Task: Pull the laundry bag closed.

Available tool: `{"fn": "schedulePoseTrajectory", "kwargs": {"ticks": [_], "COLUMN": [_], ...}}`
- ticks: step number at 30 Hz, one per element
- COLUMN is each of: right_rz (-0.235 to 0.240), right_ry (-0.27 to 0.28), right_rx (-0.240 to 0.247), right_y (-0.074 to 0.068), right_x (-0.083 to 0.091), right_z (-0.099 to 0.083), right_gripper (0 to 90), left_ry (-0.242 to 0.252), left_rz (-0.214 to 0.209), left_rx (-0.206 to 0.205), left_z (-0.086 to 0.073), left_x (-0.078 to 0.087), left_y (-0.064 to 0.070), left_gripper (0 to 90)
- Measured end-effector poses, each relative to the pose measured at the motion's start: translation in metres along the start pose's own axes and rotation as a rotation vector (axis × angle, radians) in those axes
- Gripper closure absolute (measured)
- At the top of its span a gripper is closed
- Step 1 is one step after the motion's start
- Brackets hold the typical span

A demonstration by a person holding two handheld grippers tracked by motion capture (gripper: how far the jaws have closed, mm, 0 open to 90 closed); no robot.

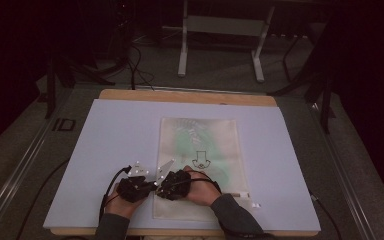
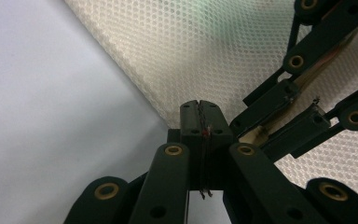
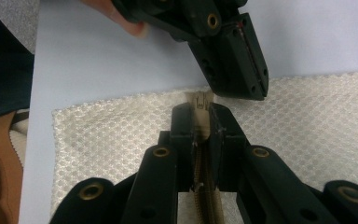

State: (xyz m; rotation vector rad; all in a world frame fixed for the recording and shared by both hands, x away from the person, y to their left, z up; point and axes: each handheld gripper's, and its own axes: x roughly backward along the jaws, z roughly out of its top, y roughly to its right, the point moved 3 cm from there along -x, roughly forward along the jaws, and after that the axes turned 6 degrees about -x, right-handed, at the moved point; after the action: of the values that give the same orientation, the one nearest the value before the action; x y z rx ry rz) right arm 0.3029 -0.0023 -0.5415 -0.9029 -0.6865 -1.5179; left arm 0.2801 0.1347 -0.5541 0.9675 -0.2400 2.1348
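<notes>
Both black grippers, left gripper [image 1: 139,186] and right gripper [image 1: 172,183], show brass-ringed pivots, trailing cables and grey plates.

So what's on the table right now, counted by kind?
Cream mesh zip bag with a green item inside: 1
Black hand-held grippers: 2, left gripper and right gripper
Pale lilac-white board: 1
Small white bits by the bag's right edge: too small to identify
Total: 4
</notes>
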Motion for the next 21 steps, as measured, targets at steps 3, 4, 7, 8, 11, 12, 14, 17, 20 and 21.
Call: {"fn": "schedulePoseTrajectory", "kwargs": {"ticks": [3, 4, 7, 8, 11, 12, 14, 17, 20, 21], "right_rz": [0.014, 0.014, 0.012, 0.01, 0.006, 0.006, 0.004, 0.002, -0.002, -0.006], "right_ry": [-0.002, -0.003, -0.01, -0.01, -0.013, -0.013, -0.02, -0.024, -0.028, -0.036], "right_rx": [-0.001, 0.0, -0.001, 0.002, 0.004, 0.007, 0.006, 0.009, 0.016, 0.012], "right_y": [0.001, 0.001, 0.001, 0.001, 0.001, 0.001, 0.001, 0.002, 0.003, 0.002], "right_x": [0.001, 0.001, 0.001, 0.002, 0.003, 0.003, 0.004, 0.006, 0.008, 0.01], "right_z": [0.0, 0.0, 0.0, 0.0, -0.001, -0.001, -0.002, -0.005, -0.007, -0.011], "right_gripper": [81.8, 81.8, 82.0, 82.1, 82.1, 82.1, 82.2, 82.2, 82.2, 82.2], "left_ry": [-0.011, -0.014, -0.026, -0.026, -0.031, -0.032, -0.032, -0.029, -0.025, -0.023], "left_rz": [0.012, 0.017, 0.03, 0.032, 0.039, 0.039, 0.04, 0.038, 0.037, 0.037], "left_rx": [-0.01, -0.006, -0.011, -0.013, -0.023, -0.025, -0.023, -0.02, -0.015, -0.015], "left_z": [0.001, 0.001, 0.002, 0.003, 0.003, 0.003, 0.003, 0.003, 0.002, 0.002], "left_x": [0.0, -0.001, -0.001, -0.001, -0.001, -0.001, -0.001, -0.001, -0.001, -0.001], "left_y": [0.001, 0.002, 0.002, 0.003, 0.003, 0.003, 0.003, 0.003, 0.003, 0.003], "left_gripper": [89.3, 89.5, 89.6, 89.5, 89.6, 89.6, 89.6, 89.6, 89.6, 89.6]}}
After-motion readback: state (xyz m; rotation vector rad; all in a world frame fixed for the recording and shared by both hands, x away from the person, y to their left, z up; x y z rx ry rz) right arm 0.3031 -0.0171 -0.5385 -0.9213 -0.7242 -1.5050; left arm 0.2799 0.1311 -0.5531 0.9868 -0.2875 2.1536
